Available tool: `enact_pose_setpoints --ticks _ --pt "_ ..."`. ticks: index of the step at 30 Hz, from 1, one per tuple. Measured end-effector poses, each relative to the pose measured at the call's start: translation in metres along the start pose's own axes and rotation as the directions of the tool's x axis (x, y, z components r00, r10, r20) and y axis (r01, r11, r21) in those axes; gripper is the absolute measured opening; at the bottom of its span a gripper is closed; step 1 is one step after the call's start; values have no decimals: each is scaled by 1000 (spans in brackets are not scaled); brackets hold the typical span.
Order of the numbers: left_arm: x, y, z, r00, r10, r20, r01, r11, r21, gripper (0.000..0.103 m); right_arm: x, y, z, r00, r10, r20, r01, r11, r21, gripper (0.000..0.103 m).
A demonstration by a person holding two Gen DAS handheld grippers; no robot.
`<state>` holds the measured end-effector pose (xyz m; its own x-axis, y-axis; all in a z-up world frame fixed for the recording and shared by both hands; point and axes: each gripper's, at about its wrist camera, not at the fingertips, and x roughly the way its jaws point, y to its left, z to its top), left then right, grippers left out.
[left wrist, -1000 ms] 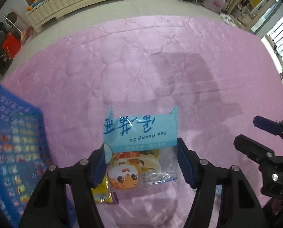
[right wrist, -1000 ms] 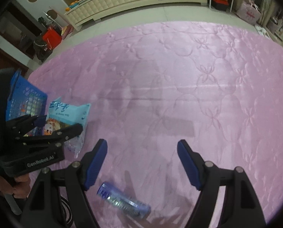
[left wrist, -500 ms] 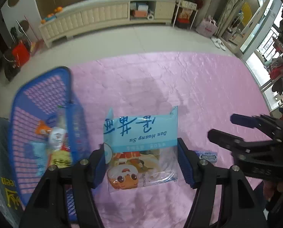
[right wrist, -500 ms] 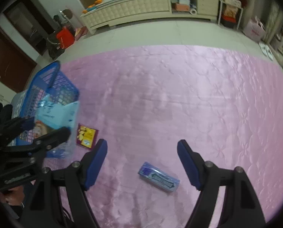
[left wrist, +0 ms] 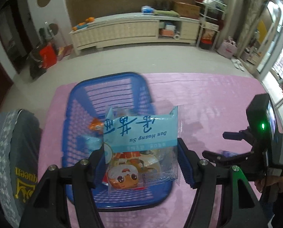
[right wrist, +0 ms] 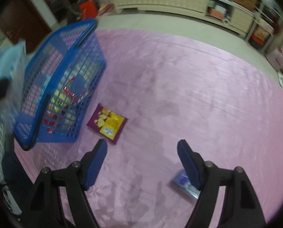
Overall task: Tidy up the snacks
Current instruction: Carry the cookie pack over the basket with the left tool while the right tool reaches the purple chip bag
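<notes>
- The blue basket (left wrist: 111, 98) stands on the pink quilted cover (left wrist: 208, 98), near its left edge. Through its lattice you can see several snacks already inside – an orange-wrapped piece (left wrist: 95, 126) and a pale blue packet (left wrist: 90, 141) in your left wrist view, and a mass of yellow and red wrappers showing through the side wall in your right wrist view.
- Your left gripper (left wrist: 141, 161) is clamped on the light blue snack bag (left wrist: 141, 142), one blue pad pressing each side of it. The bag is held in the air over the basket's opening, its printed lettering upside down to the camera and a cartoon face at the lower end.
- Your right gripper (right wrist: 142, 163) is spread wide with nothing between its fingers, above the pink cover.
- Only your right wrist view shows the purple and yellow snack packet (right wrist: 107, 122) lying flat on the cover just beside the basket (right wrist: 65, 87), and the small purple-blue packet (right wrist: 184, 186) partly hidden behind the right finger.
- Only your left wrist view looks down into the basket – and it also shows the right gripper from the side, with a lit green light on its body, plus a grey cloth with yellow lettering (left wrist: 21, 171) at the far left.
</notes>
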<state>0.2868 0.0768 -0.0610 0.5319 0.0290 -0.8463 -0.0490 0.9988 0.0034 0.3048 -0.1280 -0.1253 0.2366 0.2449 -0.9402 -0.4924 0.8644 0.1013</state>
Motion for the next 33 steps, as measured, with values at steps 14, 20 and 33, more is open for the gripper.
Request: enact_pose_setpoints --ticks 14,20,33 --pt "52 82 6 997 63 -49 -67 995 -71 63 80 51 16 999 44 -32 -51 961 -271 80" --pt "61 101 12 998 53 -27 -55 993 -102 65 97 65 31 993 105 -56 -119 925 -360 80" --pt "62 88 18 999 49 -9 -49 998 -29 79 122 90 55 982 165 -96 -190 889 -416 80"
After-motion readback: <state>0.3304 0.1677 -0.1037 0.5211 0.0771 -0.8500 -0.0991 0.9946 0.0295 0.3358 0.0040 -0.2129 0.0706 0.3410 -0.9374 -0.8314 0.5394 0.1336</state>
